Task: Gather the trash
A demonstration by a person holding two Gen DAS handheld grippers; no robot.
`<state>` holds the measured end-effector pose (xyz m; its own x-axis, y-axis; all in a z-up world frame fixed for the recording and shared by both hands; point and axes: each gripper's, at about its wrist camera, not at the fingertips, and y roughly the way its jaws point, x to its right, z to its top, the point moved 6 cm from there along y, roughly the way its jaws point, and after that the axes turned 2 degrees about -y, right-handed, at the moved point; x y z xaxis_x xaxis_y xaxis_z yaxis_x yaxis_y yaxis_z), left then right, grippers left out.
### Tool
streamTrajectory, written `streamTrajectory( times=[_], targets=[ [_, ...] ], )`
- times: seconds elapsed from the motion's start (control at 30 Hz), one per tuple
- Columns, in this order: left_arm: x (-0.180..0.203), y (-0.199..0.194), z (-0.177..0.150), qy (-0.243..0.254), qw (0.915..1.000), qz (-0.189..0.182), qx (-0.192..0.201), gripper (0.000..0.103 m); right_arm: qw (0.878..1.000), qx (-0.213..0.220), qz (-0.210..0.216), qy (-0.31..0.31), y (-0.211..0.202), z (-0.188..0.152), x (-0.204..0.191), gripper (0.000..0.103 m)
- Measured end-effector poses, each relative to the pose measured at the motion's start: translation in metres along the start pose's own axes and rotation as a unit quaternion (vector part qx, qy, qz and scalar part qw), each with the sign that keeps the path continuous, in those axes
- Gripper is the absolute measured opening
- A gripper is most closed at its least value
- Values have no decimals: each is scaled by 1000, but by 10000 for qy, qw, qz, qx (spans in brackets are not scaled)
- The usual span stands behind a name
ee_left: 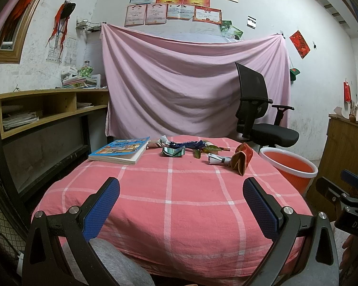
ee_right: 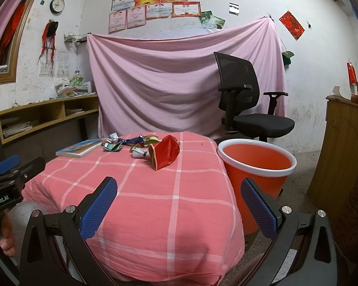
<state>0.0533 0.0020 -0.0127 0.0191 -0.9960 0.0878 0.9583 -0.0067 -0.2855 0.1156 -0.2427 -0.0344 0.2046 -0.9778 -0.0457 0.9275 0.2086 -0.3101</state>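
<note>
Trash (ee_left: 193, 149) lies in a loose cluster at the far end of the table (ee_left: 169, 202), which is covered by a pink checked cloth: crumpled wrappers, leaves and a red pouch (ee_right: 165, 151). A book (ee_left: 120, 150) rests to its left. An orange bin (ee_right: 256, 164) stands on the floor just beside the table's right edge. Both the left gripper (ee_left: 181, 205) and the right gripper (ee_right: 179, 206) hover over the near end, fingers spread wide and empty.

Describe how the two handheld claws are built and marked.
Both are alike: the left claw and right claw have black angular frames with triangular cutouts, silver bolt heads, and blue textured pads on the fingers. White lettering marks each body: "DAS" on the right one, "GenRobot.AI" on the left.
</note>
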Motion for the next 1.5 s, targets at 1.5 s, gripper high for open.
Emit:
streamTrajectory(
  times=[1.5],
  targets=[
    [-17,4,15,-442,9981,338,256,101,9995,308,-41,109,1,6,0,103]
  ],
)
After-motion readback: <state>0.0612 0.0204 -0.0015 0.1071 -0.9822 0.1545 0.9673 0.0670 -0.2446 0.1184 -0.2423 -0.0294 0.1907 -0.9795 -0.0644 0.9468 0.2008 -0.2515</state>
